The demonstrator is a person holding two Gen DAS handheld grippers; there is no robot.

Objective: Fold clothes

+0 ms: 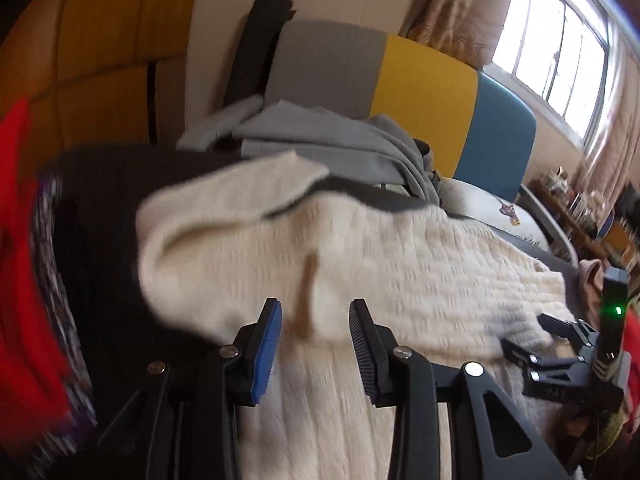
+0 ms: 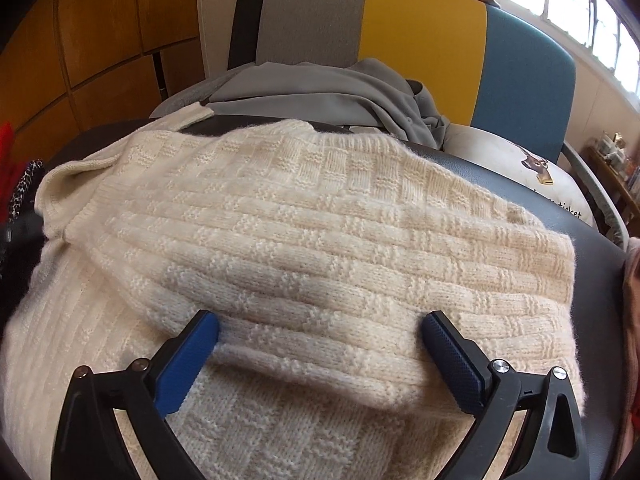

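Between the wide-spread fingers of our right gripper (image 2: 320, 354) lies a folded flap of the cream sweater (image 2: 304, 216), its rounded edge at six o'clock; the jaws stand apart on either side of the knit and pinch nothing. Our left gripper (image 1: 316, 324) is partly parted too, with cream knit seen in the gap, though the view is blurred and we cannot tell whether the pads touch the cloth. From the left wrist we also see the right gripper (image 1: 560, 344) at four o'clock, low against the sweater's hem side.

Outward from the tools, the sweater spreads across a dark seat (image 2: 504, 184), one sleeve (image 2: 80, 176) turned over at nine o'clock. A grey garment (image 2: 320, 92) is heaped at twelve o'clock against the grey, yellow and blue backrest (image 2: 420, 28), and a white printed cushion (image 2: 516, 160) sits at two o'clock.

We judge the fold to be midway: one layer is laid over the body, both tools free. Next we would need to close on an edge of the doubled knit and carry it across evenly, since loose wool sags and slides.
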